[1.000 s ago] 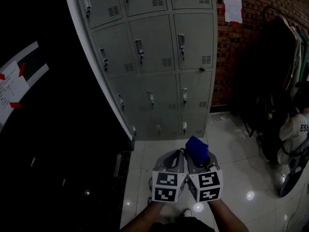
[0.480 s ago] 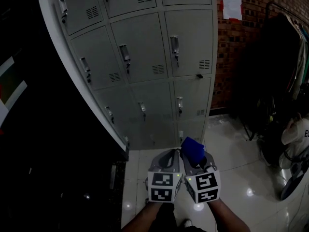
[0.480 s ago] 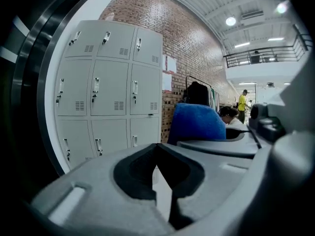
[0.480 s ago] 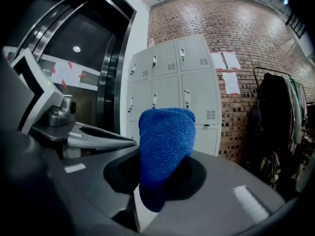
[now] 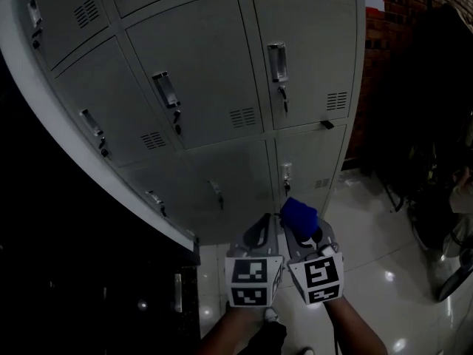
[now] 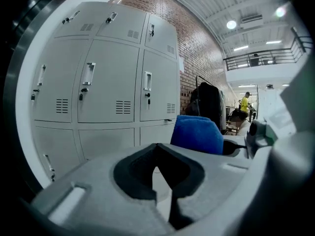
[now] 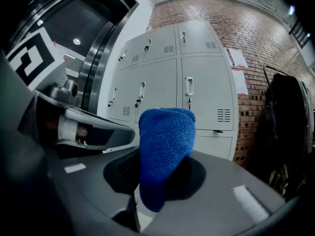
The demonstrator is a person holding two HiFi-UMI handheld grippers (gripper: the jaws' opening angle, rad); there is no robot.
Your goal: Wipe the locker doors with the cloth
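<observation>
Cloth: the blue cloth [image 7: 165, 146] stands bunched upright out of the right gripper [image 5: 303, 234], low and near the person. It is short of the locker doors [image 5: 207, 72] and touches none of them.
Right jaws: they pinch the cloth's lower fold, so a rounded wad sticks out ahead of the tips. That looks like a deliberate hold, letting soft fabric rather than hard jaw meet the metal.
Left jaws: the left gripper [image 6: 162, 188] has its jaws pressed together on nothing. It sits just beside the right one, probably parked there because the wiping needs only one tool.
Locker doors: the grey bank rises on the far side and runs off to the left. Each door has a handle [image 5: 277, 61] and a small vent [image 5: 242, 117].
Surroundings: a brick wall [image 5: 373, 43] and dark hanging clothes [image 5: 432, 102] stand to the right, above a glossy tiled floor [image 5: 369, 272].
Step in hand: judged to be the approach, with no wiping contact made yet.
Next move: the right gripper would need to lift and push far enough forward to press the wad flat on a door.
Risk: the protruding handles and locks could snag the cloth and tug it from the pinch.
</observation>
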